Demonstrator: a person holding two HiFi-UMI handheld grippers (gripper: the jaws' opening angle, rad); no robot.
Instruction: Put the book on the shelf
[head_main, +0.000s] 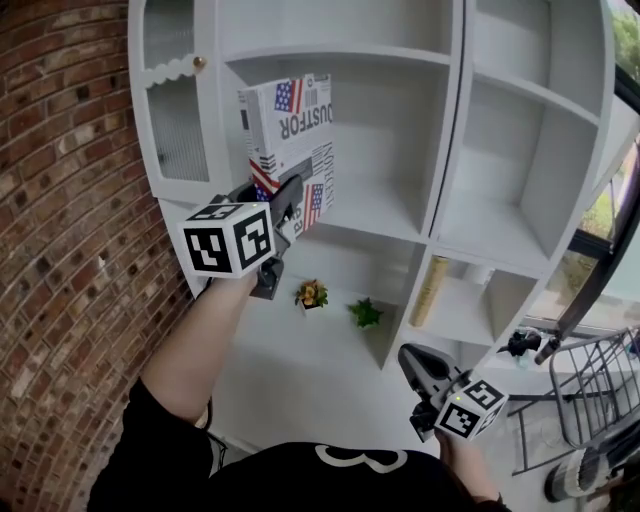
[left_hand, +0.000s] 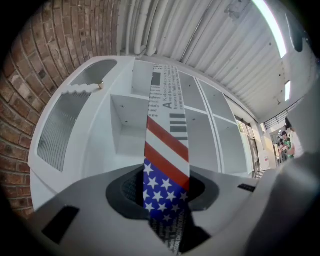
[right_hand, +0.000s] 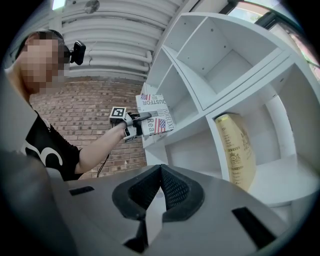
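Head view: the left gripper is raised in front of a white shelf unit, with its jaws clamped on the lower edge of a book. The book's cover has stars, stripes and newsprint, and it stands upright before an open compartment beside the brick wall. Two small potted plants sit on a lower ledge. The right gripper hangs low and well apart from the book. Left gripper view: the book is pinched between the pads and points at the shelf unit. Right gripper view: the right gripper has its jaws together on nothing. Beyond it the left gripper holds the book at the shelf front. A tall cream-and-gold object, possibly a bottle, stands in a lower compartment.
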